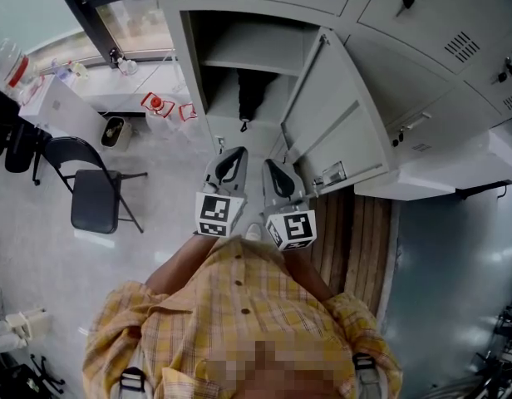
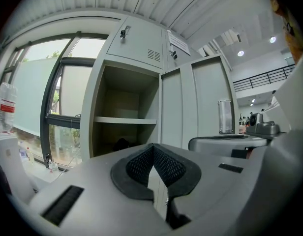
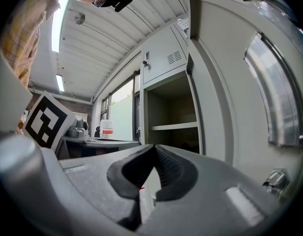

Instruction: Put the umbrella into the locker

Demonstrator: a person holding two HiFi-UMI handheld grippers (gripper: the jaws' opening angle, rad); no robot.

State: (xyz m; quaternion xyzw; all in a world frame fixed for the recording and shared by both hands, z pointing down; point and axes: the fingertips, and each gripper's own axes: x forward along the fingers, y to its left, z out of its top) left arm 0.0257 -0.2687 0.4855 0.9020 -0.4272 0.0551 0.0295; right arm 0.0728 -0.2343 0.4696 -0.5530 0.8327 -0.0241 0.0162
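Observation:
The grey locker (image 1: pixel 189 48) stands open, its door (image 1: pixel 335 119) swung out to the right. A black folded umbrella (image 1: pixel 250 98) stands inside it under the shelf (image 1: pixel 252 63), and shows as a dark shape (image 2: pixel 121 144) in the left gripper view. My left gripper (image 1: pixel 231 154) and right gripper (image 1: pixel 273 166) are side by side in front of the opening, back from the umbrella and pointing at it. In the left gripper view the left gripper (image 2: pixel 152 147) is shut with nothing in it. The right gripper (image 3: pixel 154 148) is shut too, and it holds nothing.
A black folding chair (image 1: pixel 94 194) stands on the floor at left. Red-and-white items (image 1: pixel 156 102) lie by the window. A table with bottles (image 1: pixel 40 98) is at far left. Wooden slats (image 1: pixel 356 231) and a white ledge (image 1: pixel 439 169) are to the right, with more locker doors (image 1: pixel 439 23) above.

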